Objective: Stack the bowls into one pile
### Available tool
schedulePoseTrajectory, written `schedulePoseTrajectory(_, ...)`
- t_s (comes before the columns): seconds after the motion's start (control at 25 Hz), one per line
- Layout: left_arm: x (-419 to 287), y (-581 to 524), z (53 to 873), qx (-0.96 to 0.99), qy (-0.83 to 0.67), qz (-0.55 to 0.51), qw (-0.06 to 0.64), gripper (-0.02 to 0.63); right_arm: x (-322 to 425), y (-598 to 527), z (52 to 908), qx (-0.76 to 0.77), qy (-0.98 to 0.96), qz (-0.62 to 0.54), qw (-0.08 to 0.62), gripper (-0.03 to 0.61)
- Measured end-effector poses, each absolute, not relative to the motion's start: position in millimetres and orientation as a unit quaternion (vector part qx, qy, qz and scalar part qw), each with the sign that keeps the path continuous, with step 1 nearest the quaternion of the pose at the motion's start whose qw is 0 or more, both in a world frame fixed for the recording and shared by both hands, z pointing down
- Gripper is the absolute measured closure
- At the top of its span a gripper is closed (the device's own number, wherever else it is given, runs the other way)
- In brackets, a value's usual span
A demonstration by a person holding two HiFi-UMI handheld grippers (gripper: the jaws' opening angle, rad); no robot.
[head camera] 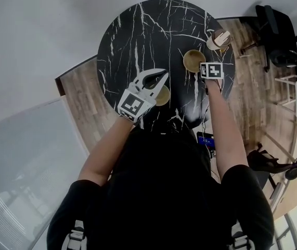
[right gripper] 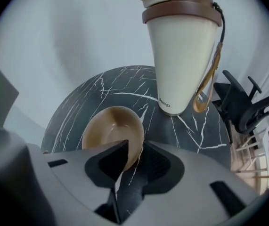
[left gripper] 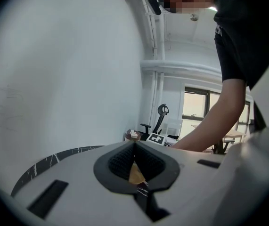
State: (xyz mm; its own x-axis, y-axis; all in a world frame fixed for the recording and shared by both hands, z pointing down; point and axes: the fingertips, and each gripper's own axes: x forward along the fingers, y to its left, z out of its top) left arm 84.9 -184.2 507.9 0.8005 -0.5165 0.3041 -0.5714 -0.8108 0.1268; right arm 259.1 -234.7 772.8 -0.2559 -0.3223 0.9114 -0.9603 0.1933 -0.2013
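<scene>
**Two bowls, each gripped at the rim**

Left gripper: fingers almost together, pinching the rim of the near bowl, which is tan and lies at the near side of the black marble table.

Right gripper: fingers narrow, one inside and one outside the far bowl, clamped on its near wall. The bowls are apart, not stacked. A lidded tumbler stands upright just beyond the far bowl.

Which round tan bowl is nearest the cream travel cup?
The far tan bowl, at the right gripper, beside the cream cup; the near tan bowl is in the left gripper.
</scene>
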Motion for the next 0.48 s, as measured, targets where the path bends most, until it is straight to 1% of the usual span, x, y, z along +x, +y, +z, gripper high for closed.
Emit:
schedulePoseTrajectory(0.08,79.5,-184.2,510.7,0.941,-0.292,0.131,0.11,0.61,260.6,-235.9,774.4,0.482,-0.669,0.419,0.38,0.515)
schedulePoseTrajectory(0.2,70.6,-185.6,511.9,0.939,-0.298,0.128,0.113,0.61,257.7,-237.3,775.0,0.48,-0.668,0.429,0.374,0.554)
schedulePoseTrajectory(0.48,53.7,-181.0,510.4,0.936,-0.307,0.13,0.115,0.609,242.0,-232.4,762.9,0.462,-0.673,0.447,0.365,0.563)
